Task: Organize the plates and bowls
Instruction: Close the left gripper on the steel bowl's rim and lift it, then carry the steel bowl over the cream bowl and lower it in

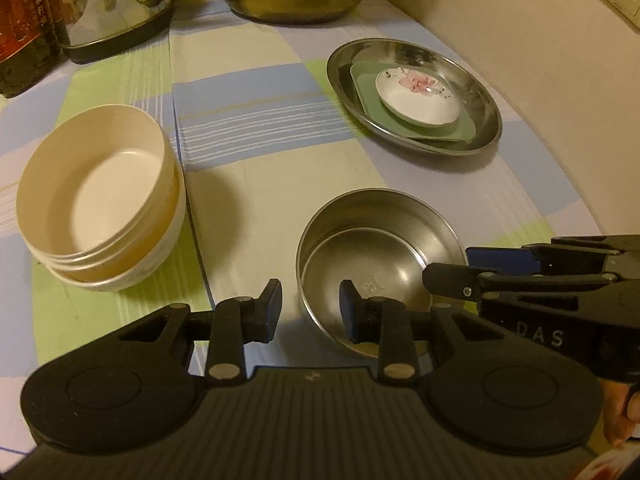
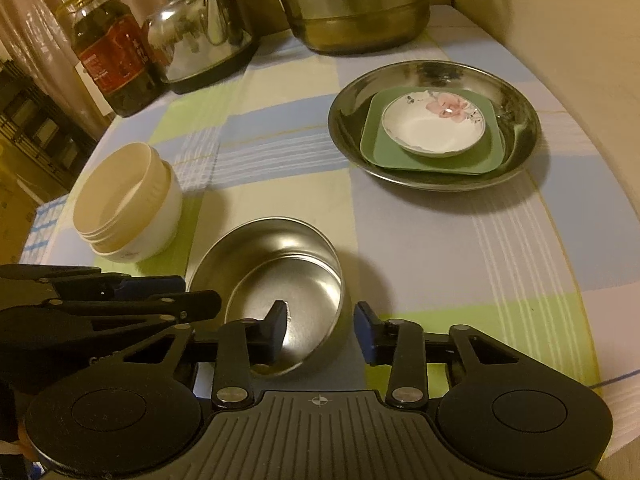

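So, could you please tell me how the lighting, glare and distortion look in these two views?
Left wrist view: dim warm light, table edge bowed by the fisheye, kettle blurred. Right wrist view: dark vignette in the upper corners, glare on the steel bowl, soft shadow beside the steel plate.

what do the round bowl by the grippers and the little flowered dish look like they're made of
Round bowl: likely stainless steel, brushed sheen and mirror-like reflections inside. Flowered dish: probably glazed ceramic or porcelain, glossy white with a pink printed flower, though melamine can't be ruled out.
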Tool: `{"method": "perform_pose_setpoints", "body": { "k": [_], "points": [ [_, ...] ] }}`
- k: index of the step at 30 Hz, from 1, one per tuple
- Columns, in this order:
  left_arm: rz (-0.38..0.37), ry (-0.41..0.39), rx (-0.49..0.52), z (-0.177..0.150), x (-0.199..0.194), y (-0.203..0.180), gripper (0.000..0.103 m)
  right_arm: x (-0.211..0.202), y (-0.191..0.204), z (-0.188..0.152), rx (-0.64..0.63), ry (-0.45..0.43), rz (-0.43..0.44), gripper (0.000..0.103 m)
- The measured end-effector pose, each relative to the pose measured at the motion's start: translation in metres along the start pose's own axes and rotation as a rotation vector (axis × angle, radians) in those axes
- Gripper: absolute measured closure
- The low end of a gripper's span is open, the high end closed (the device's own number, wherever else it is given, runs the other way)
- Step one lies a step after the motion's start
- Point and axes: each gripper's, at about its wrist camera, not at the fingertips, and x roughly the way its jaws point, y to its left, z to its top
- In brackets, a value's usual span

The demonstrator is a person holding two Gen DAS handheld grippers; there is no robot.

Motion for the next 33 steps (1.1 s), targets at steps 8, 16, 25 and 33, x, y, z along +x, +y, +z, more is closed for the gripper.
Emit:
{"method": "perform_pose_setpoints", "body": {
  "k": [8, 16, 25, 33],
  "points": [
    [-0.012, 0.016, 0.013, 0.004, 0.012, 0.002, 0.088, 0.008, 0.001, 0.002, -0.003, 0.009, -0.029, 0.081],
    [-0.006, 0.021, 0.03, 0.006, 0.016, 0.001, 0.095, 0.011, 0.0, 0.003, -0.015, 0.013, -0.047, 0.089],
    [-0.018, 0.015, 0.037, 0.007, 0.008, 0.001, 0.095, 0.006, -0.004, 0.004, 0.01, 0.004, -0.045, 0.095],
    [-0.038, -0.028, 0.021, 0.015, -0.021, 0.009, 0.096, -0.021, 0.001, 0.018, 0.029, -0.036, -0.012, 0.095]
  ]
}}
